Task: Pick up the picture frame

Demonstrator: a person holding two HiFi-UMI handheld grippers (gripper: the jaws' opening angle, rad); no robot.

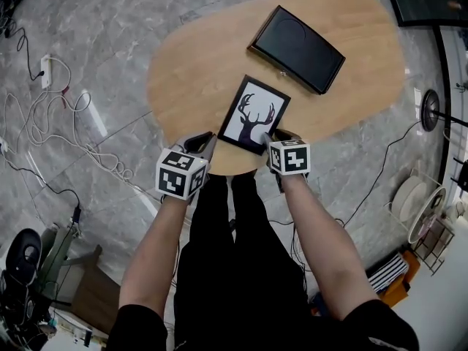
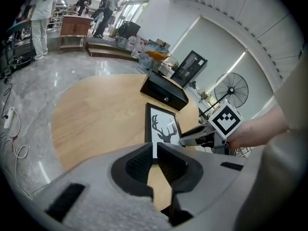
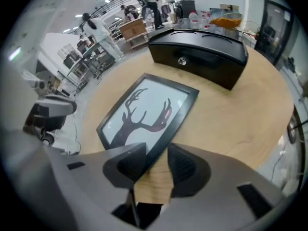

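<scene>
1. Black-rimmed picture frame (image 1: 254,114) with a dark deer silhouette on white; we see it lying flat near the wooden surface (image 1: 190,72) at its front edge.
2. Our right gripper (image 3: 156,160) gapes wide, the frame's near corner between its jaws, unpressed.
3. Our left gripper (image 2: 155,153), barely parted and empty, sits just beside the frame's left corner.

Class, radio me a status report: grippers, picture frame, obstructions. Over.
Left gripper barely open, empty. Right gripper open, astride picture frame edge, no grip yet. Frame flat on table. Black box beyond, apart.
</scene>
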